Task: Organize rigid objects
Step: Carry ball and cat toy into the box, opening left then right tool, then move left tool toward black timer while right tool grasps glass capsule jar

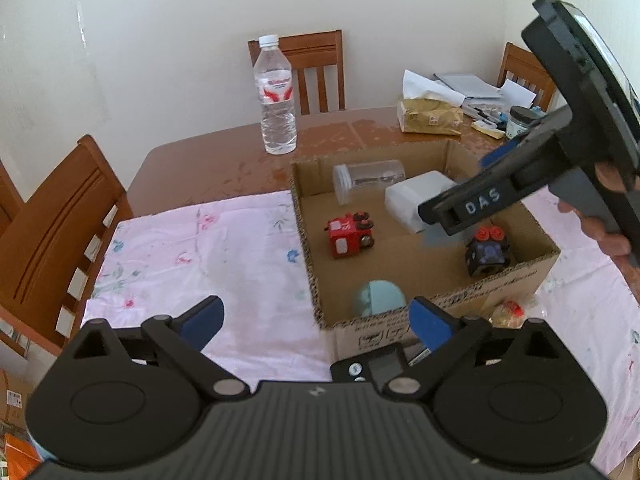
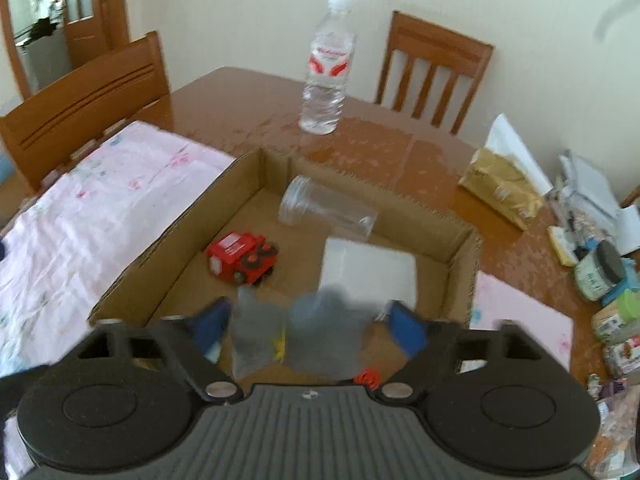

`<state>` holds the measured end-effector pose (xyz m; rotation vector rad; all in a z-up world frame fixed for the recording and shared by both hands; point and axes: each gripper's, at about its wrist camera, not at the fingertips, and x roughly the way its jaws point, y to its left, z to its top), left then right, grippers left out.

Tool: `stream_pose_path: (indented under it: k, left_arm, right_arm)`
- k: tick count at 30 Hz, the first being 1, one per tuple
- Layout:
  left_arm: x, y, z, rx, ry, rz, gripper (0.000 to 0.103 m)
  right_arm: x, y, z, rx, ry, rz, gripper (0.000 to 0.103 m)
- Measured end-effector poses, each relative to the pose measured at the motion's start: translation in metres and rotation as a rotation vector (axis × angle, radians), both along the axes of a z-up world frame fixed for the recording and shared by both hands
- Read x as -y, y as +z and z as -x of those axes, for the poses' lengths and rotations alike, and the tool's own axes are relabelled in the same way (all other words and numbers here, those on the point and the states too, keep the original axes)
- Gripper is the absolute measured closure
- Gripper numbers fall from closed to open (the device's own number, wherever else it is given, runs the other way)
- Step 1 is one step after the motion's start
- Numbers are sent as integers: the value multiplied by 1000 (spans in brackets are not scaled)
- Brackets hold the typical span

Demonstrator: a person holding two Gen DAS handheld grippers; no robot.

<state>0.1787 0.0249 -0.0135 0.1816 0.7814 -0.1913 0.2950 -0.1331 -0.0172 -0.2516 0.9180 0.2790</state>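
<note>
An open cardboard box (image 1: 316, 264) sits on the table. Inside lie a red toy truck (image 1: 349, 234), a clear plastic jar (image 1: 368, 180) on its side, a white box (image 1: 416, 198), a dark blue toy with red wheels (image 1: 489, 251) and a pale teal ball (image 1: 378, 297). My left gripper (image 1: 316, 318) is open and empty, hovering at the box's near wall. My right gripper (image 2: 308, 326) is open above the box (image 2: 160, 240), with the dark toy blurred just below its fingers; the red truck (image 2: 242, 258), jar (image 2: 326, 212) and white box (image 2: 370, 270) lie beyond. From the left wrist view the right gripper's body (image 1: 532, 184) hangs over the box's right side.
A water bottle (image 1: 276, 96) stands behind the box on the brown table (image 1: 192, 164). A pink floral cloth (image 1: 192, 264) covers the near table. A tissue pack (image 1: 430, 114), papers and jars clutter the far right. Wooden chairs (image 1: 52, 232) surround the table. A small black device (image 1: 372, 368) lies before the box.
</note>
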Motion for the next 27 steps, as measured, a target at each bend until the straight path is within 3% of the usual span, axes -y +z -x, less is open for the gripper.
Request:
stream_pose_path:
  k: [12, 23, 27]
  left_arm:
    - [-21, -9, 1, -26, 38, 1, 4]
    - [-36, -22, -6, -48, 16, 18, 2]
    - [-41, -29, -10, -62, -13, 30, 2]
  right_arm:
    - [4, 10, 23, 28, -72, -7, 0]
    - [19, 8, 79, 66, -257, -29, 0]
    - [22, -7, 93, 35, -327, -47, 0]
